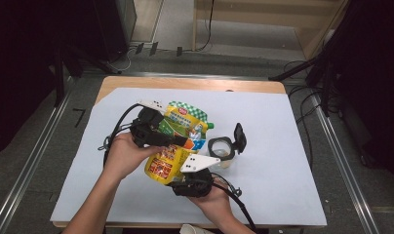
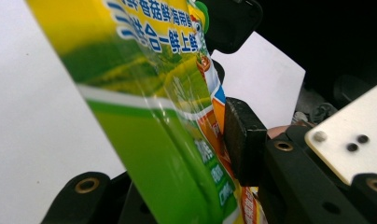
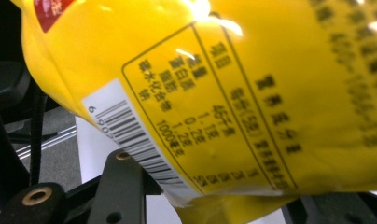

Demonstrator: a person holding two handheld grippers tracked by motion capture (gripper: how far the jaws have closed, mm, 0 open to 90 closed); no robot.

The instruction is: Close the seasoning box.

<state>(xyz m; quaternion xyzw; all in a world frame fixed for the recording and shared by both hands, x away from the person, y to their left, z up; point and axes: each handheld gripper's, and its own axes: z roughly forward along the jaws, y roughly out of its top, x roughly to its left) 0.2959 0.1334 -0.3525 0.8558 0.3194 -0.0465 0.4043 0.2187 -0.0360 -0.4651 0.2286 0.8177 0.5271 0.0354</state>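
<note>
Hands (image 1: 124,155) tilted inward around pouch (image 1: 178,141)

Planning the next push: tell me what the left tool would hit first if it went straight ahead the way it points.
The left tool already has the yellow-green seasoning pouch between its jaws, so it would likely meet the pouch first; beyond lies the white table sheet.

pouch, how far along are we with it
Done: the pouch is lifted off the table, and the small container beside it has its black lid flipped open. In hand: the right gripper holds the pouch's bottom end, and its upper part sits between the left gripper's fingers. Left: the green cap is still on.
</note>
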